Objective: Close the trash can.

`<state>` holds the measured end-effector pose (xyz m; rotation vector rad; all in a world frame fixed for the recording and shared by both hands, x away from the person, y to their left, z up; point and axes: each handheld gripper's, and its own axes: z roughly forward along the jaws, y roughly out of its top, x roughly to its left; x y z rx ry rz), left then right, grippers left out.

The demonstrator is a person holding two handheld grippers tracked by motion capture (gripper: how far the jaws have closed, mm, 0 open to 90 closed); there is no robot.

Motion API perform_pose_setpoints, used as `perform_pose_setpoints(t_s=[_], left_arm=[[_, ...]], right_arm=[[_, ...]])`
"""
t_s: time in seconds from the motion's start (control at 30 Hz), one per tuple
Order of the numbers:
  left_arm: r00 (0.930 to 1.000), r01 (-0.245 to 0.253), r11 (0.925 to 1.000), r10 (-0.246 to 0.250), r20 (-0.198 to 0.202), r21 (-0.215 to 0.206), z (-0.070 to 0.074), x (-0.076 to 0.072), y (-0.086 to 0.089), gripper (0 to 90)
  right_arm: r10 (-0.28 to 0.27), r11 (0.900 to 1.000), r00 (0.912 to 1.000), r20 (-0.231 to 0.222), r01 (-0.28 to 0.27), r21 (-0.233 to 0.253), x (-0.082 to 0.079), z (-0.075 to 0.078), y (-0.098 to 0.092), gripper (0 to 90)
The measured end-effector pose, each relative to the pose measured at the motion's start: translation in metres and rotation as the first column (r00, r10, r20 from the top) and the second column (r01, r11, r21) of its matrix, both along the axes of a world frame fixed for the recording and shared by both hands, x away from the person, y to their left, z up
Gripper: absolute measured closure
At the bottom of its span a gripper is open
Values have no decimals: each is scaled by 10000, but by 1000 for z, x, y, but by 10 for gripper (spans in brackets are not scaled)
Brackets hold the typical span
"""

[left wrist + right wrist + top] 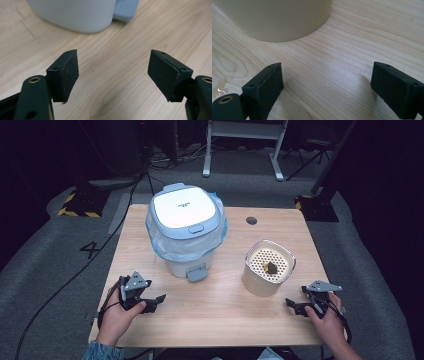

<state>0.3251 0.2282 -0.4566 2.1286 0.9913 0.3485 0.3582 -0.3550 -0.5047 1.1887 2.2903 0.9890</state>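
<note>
We counted one pedal bin (184, 227), one beige strainer cup (267, 268), one dark lump (272, 267) lying on the cup's perforated insert, and two grippers on the wooden table (220, 320). The bin stood toward the far left of the table, white lid shut, a pale blue liner bulging below its rim and its grey pedal (197, 273) facing us. The cup stood to the right of the bin, apart from it, nearer our edge.

Our left gripper (152, 302) rested low on the table at the near left, held in the left hand (120, 312), its jaws pointing rightward, toward the middle of the table in front of the bin. Our right gripper (295, 306) lay at the near right in the right hand (327, 317), pointing left toward the cup's base. Both claws stood wide apart, gripping nothing.

The left gripper view gave us what the high view could not: bare wood grain between the spread jaws of the left gripper (113, 72), with the bin's white wall (75, 13) and the pedal's edge (125, 10) close ahead. The right gripper view showed the right gripper (327, 87) spread likewise, the cup's curved beige wall (274, 17) near ahead, not touching. The lump and the lid we saw from the high view
</note>
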Motion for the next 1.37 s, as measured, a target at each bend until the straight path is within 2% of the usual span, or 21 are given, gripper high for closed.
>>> perform_pose_setpoints(t_s=[0.03,0.07,0.27,0.33,0.57,0.7,0.8,0.87,0.97,1.0,1.17,1.37], left_arm=[[10000,0,10000,0,0,0,0,0,0,246],[9998,16,9999,-14,-211,108,-7,1,1,245],[9989,66,9994,-51,-456,333,-19,1,3,240],[9976,171,9984,-134,-674,536,-25,0,4,236],[9959,226,9951,-140,-895,964,-33,-4,6,225],[9965,147,9935,-52,-834,1131,-39,-6,5,220],[9984,166,9924,-98,-565,1221,-41,-6,6,197],[9989,-30,9937,82,-463,1118,-43,-6,6,174],[9990,-415,9967,424,-108,700,-48,-6,7,148],[9986,-513,9956,518,-51,785,-48,-5,8,149],[9937,-1090,9907,1106,-156,810,-49,-3,7,105],[9923,-1205,9893,1223,-176,826,-49,-2,6,84]], right_arm=[[3,10000,10000,2,-3,-3,0,0,0,109],[3,10000,10000,1,-3,-1,0,0,0,109],[2,10000,10000,-2,-2,-2,0,0,0,109],[0,10000,10000,-1,0,2,0,0,0,109],[0,10000,10000,0,0,0,0,0,0,108],[0,10000,10000,-1,0,2,0,0,0,109],[1,10000,10000,0,-1,-2,0,0,0,109],[0,10000,10000,-1,0,1,0,0,0,109],[1,10000,10000,1,-1,0,0,0,0,109],[-1,10000,10000,1,1,1,0,0,0,109],[0,10000,10000,-1,0,1,0,0,0,109],[2,10000,10000,-1,-2,-1,0,0,0,109]])
